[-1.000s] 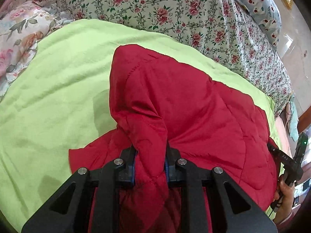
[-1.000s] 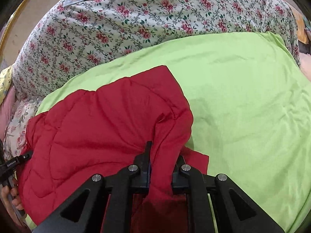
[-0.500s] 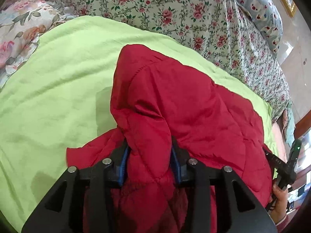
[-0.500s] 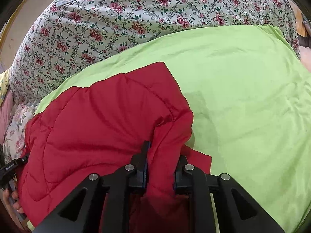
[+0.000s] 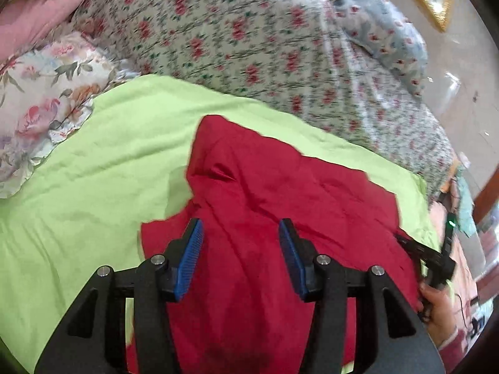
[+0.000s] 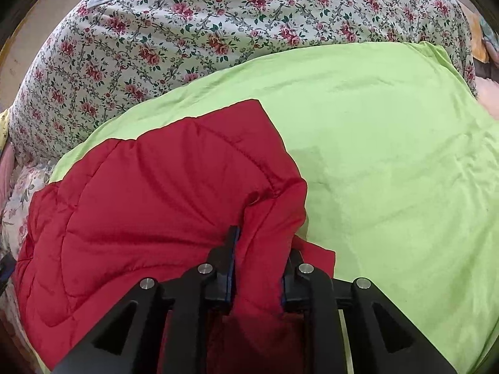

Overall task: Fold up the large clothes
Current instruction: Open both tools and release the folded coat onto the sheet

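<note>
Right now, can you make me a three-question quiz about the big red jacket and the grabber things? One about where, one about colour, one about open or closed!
1. Where does the red jacket lie?
A. On the green sheet
B. On a wooden floor
C. Inside a basket

2. What colour are the pads on the left gripper?
A. Yellow
B. Blue
C. White

3. Which gripper is clamped on the jacket?
A. Only the left gripper
B. Both
C. Only the right gripper

Answers:
1 A: green sheet shows around the jacket in both views, over the flowery bedspread.
2 B: ribbed blue pads line the inside of both left fingers.
3 C: the right fingers squeeze a fold of red cloth, while the left fingers stand wide apart with cloth loose between them.
</note>
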The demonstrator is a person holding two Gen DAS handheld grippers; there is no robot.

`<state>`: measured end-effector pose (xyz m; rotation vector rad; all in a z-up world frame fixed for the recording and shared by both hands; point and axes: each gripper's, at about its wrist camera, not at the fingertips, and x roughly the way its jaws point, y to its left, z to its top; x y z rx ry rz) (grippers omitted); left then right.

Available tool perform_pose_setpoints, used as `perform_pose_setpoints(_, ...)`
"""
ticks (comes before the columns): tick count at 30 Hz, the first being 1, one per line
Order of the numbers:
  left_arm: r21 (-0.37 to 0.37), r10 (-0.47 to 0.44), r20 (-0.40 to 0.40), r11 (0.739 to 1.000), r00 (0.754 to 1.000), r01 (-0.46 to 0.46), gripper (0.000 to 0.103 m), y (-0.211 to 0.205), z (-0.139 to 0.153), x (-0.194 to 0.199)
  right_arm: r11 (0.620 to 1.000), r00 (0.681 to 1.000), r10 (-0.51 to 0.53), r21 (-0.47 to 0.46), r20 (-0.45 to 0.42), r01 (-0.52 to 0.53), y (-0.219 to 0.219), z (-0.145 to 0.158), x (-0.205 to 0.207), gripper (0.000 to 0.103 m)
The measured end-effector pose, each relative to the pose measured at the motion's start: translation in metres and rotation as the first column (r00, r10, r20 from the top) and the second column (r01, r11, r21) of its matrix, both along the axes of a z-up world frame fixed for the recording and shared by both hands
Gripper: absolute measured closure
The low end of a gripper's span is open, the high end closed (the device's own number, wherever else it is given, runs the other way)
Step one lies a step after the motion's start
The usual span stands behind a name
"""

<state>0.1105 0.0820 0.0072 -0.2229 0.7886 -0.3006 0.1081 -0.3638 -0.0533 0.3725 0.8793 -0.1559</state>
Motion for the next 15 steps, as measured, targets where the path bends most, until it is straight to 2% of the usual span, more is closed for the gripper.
perform_pose_setpoints(5,0.008,-0.077,0.006,0.997,0.997,0.077,0.054,-0.017,0.004,-0.029,1.000,1.000,-0.009,-0.020,-0.012,0.009,0.003,-0.001,0.001,0.080)
perform_pose_setpoints(8,0.037,-0.122,0.009,0.992,0.992,0.122,0.054,-0.031,0.006,-0.046,0.999,1.000,-0.009,-0.039,-0.009,0.008,0.004,0.005,-0.004,0.074)
perform_pose_setpoints(10,0.039,-0.144,0.007,0.989,0.989,0.144,0.054,-0.036,0.006,-0.055,0.999,1.000,-0.009,-0.053,0.018,0.010,0.006,0.016,-0.015,0.066)
perform_pose_setpoints(12,0.038,-0.166,-0.003,0.985,0.986,0.166,0.054,-0.041,0.004,-0.063,0.998,0.998,-0.001,-0.069,0.060,0.005,0.010,0.029,-0.030,0.048)
perform_pose_setpoints(15,0.055,-0.195,-0.014,0.979,0.981,0.195,0.054,-0.051,0.001,-0.072,0.995,0.993,0.010,-0.097,0.121,0.001,0.021,0.048,-0.056,0.044)
